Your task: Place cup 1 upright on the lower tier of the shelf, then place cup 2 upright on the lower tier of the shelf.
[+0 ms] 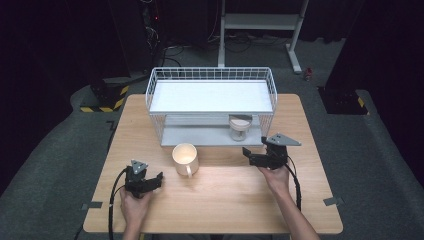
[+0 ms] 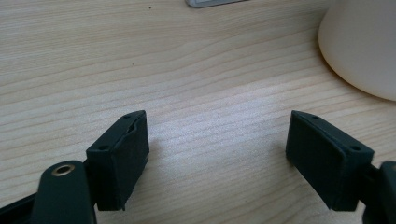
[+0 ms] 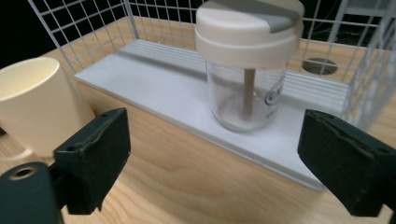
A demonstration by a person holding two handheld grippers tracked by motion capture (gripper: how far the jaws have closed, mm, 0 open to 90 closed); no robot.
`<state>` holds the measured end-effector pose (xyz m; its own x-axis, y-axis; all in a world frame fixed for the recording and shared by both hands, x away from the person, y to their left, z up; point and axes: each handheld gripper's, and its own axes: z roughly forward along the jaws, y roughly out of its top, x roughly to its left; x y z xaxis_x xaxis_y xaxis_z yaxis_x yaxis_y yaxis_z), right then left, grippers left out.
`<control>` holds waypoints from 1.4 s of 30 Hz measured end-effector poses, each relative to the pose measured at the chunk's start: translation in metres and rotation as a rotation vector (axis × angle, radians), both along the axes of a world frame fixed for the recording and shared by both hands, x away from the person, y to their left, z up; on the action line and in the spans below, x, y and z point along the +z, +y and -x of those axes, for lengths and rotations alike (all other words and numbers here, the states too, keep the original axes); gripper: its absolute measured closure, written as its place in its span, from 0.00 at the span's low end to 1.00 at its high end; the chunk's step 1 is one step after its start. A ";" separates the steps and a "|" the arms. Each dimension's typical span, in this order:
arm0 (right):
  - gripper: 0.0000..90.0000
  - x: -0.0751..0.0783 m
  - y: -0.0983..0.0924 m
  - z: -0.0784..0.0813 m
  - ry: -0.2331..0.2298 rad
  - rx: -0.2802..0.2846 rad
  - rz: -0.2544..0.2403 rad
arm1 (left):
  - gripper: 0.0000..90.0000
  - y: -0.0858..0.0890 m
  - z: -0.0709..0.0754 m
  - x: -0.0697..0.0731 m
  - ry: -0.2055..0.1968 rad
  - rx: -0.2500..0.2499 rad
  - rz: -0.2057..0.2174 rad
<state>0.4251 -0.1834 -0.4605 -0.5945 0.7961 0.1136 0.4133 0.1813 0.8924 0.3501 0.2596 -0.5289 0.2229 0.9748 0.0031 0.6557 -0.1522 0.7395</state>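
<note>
From above, the wooden table (image 1: pixel 220 200) carries a white wire rack (image 1: pixel 211 102), and on its lower shelf stands a clear jar (image 1: pixel 239 128) with a cream lid. The right gripper (image 1: pixel 252 155) sits just in front of that jar, a little to its right, jaws apart and empty. The left gripper (image 1: pixel 152 179) rests low by the near left edge, beside a cream mug (image 1: pixel 185 159).

Left gripper view now: its jaws are spread wide over bare wood, nothing between them, and the mug (image 2: pixel 362 46) bulges in at upper right.

Right gripper view: jaws wide, gripping nothing. The jar (image 3: pixel 247 60) stands upright on the shelf straight ahead, apart from the pads, with the mug (image 3: pixel 39 107) off to the left.
</note>
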 end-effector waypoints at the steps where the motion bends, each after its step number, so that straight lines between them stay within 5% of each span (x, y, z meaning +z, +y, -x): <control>1: 0.13 -0.001 -0.005 0.004 0.009 -0.004 -0.001 | 0.24 0.000 0.000 0.000 0.000 0.000 0.000; 13: 0.16 -0.017 -0.038 0.025 0.040 -0.043 0.034 | 0.24 0.000 0.000 0.000 0.000 0.000 0.000; 19: 0.23 -0.026 -0.055 0.033 0.094 -0.033 0.026 | 0.24 0.000 0.000 0.000 0.000 0.001 -0.002; 29: 0.25 -0.052 -0.087 0.050 0.172 -0.128 0.129 | 0.23 -0.002 0.002 0.000 0.000 0.021 0.000; 42: 0.29 -0.062 -0.088 0.048 0.192 -0.151 0.220 | 0.17 -0.003 0.002 0.000 0.012 -0.006 -0.010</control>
<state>0.3767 -0.2715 -0.5225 -0.4520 0.8916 0.0280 0.6071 0.2845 0.7420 0.3479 0.2563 -0.5289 0.2289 0.9734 0.0101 0.6635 -0.1636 0.7300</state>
